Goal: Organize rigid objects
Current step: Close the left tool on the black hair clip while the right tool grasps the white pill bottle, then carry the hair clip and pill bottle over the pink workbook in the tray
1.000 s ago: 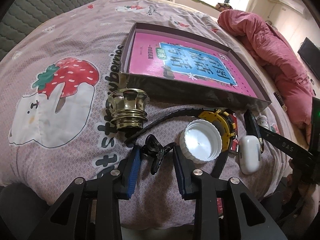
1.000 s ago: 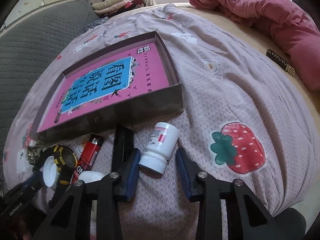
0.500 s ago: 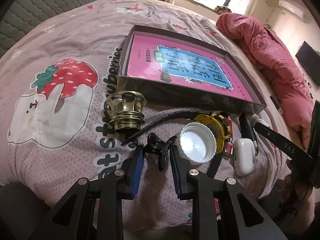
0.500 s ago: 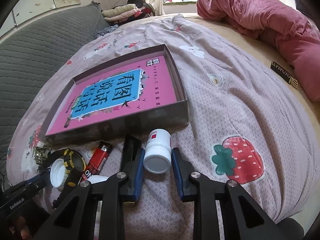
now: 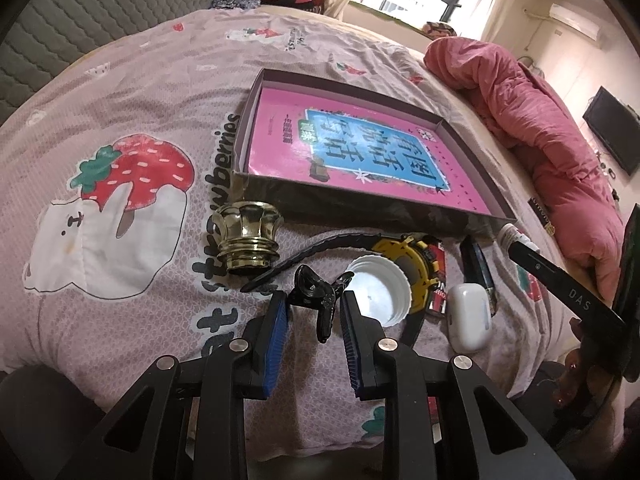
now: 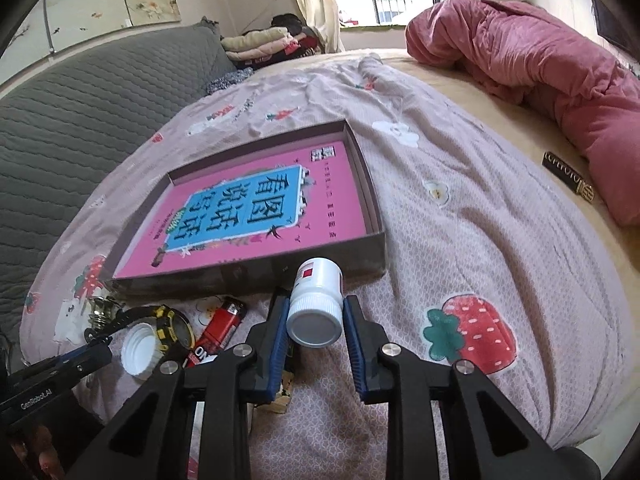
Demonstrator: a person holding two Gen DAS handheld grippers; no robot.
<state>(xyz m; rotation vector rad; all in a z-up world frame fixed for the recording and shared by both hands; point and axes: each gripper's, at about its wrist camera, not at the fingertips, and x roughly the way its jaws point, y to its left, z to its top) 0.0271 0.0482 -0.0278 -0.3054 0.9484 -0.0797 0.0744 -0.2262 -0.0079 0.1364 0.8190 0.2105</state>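
My left gripper (image 5: pixel 314 306) is shut on a small black hair clip (image 5: pixel 318 294), held just above the bedspread. My right gripper (image 6: pixel 315 312) is shut on a white pill bottle (image 6: pixel 318 302) with a red label, lifted in front of the box. A shallow dark box (image 5: pixel 460 138) with a pink book (image 5: pixel 360 152) inside lies on the bed; it also shows in the right wrist view (image 6: pixel 376 216). Near the left gripper lie a brass knob (image 5: pixel 248 240), a white lid (image 5: pixel 380 290), a yellow-and-black watch (image 5: pixel 408 256) and a white earbud case (image 5: pixel 470 318).
A red lighter (image 6: pixel 218 330) and a dark flat object (image 5: pixel 478 270) lie by the watch. A pink quilt (image 6: pixel 540 64) is heaped at the far right. Grey padded headboard (image 6: pixel 80 92) on the left. The bed edge runs just below both grippers.
Both grippers closed: the left on the hair clip, the right on the pill bottle. The right gripper lifted the bottle off the bedspread and tipped its cap toward the camera.
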